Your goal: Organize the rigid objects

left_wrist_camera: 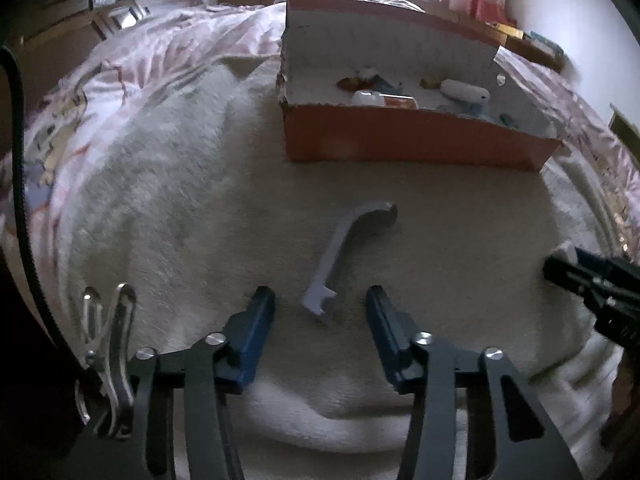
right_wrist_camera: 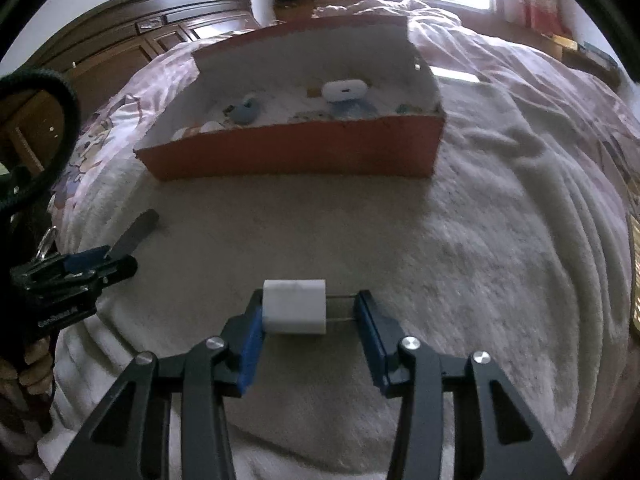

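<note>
A grey curved flat tool (left_wrist_camera: 347,251) lies on the cream blanket, its notched end between my left gripper's (left_wrist_camera: 320,298) open blue fingers, untouched. It also shows in the right wrist view (right_wrist_camera: 134,235). My right gripper (right_wrist_camera: 308,306) is shut on a white plug adapter (right_wrist_camera: 294,306), its body against the left finger and its metal prongs against the right finger. An orange cardboard box (left_wrist_camera: 400,140) with white inside stands ahead and holds several small items; it shows in the right wrist view too (right_wrist_camera: 304,152).
The cream blanket (right_wrist_camera: 480,260) lies over a pink patterned quilt (left_wrist_camera: 140,68) on a bed. A dark wooden headboard (right_wrist_camera: 120,36) is at the left. The right gripper shows at the right edge (left_wrist_camera: 592,284); the left gripper at the left edge (right_wrist_camera: 68,276).
</note>
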